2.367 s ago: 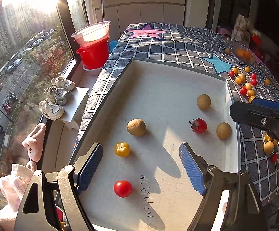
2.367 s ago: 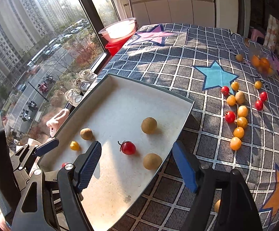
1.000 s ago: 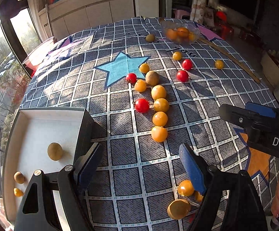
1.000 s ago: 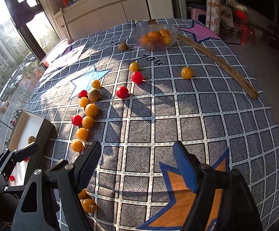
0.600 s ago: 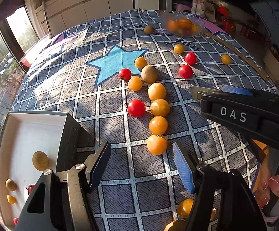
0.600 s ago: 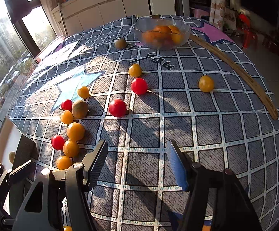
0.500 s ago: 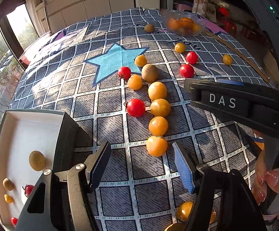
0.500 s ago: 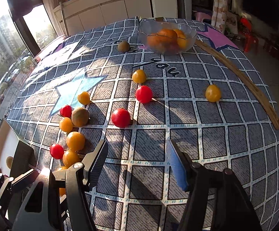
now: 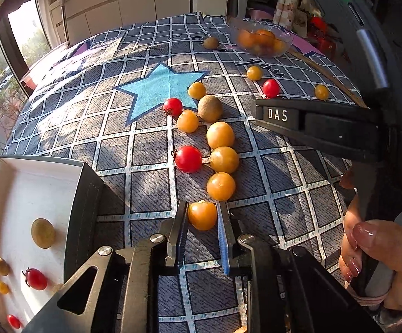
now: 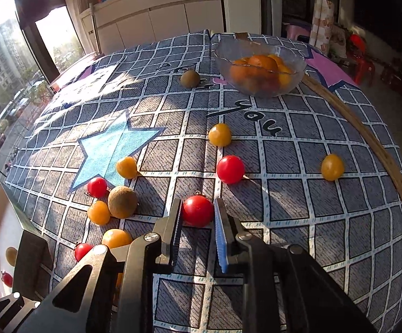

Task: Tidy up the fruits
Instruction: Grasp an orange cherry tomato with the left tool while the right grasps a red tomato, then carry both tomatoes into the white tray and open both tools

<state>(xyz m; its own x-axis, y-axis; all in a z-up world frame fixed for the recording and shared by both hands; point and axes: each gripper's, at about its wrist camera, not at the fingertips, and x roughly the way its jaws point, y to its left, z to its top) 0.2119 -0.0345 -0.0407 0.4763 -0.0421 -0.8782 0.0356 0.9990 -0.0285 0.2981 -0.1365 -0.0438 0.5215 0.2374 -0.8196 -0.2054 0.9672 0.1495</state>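
**A:** Both grippers are down on the checked cloth (image 9: pixel 151 149) at once. The left gripper (image 9: pixel 202 216) has just been closing, and an orange tomato (image 9: pixel 202 215) sits squarely between its fingers, pads pressing on either flank.

**B:** Same on the other side. The right gripper (image 10: pixel 196 212) has just been closing too, and a red tomato (image 10: pixel 198 211) is pinched between its narrow fingers, right at the tips.

**A:** The relation that matters now is where each fruit has to go. In the left wrist view the white tray (image 9: pixel 34 183) lies down and to the left of the left gripper, close by, with its dark wall (image 9: pixel 83 213) between the fingers and the tray floor.

**B:** So that hand looks nearer. From the right wrist view the tray is only a sliver at the far left edge, well apart from the red tomato, with a kiwi (image 10: pixel 122 202) and several tomatoes between.

**A:** And the tomatoes are round, so no long axis to worry about. Both grips are at the fingertips, though, which could let a fruit roll out.

**B:** Likely call: lift straight up first, then swing left over the wall. The right hand has the longer carry, across the left gripper's path.

**A:** The glass bowl (image 10: pixel 259 68) of oranges sits at the far end, away from both.
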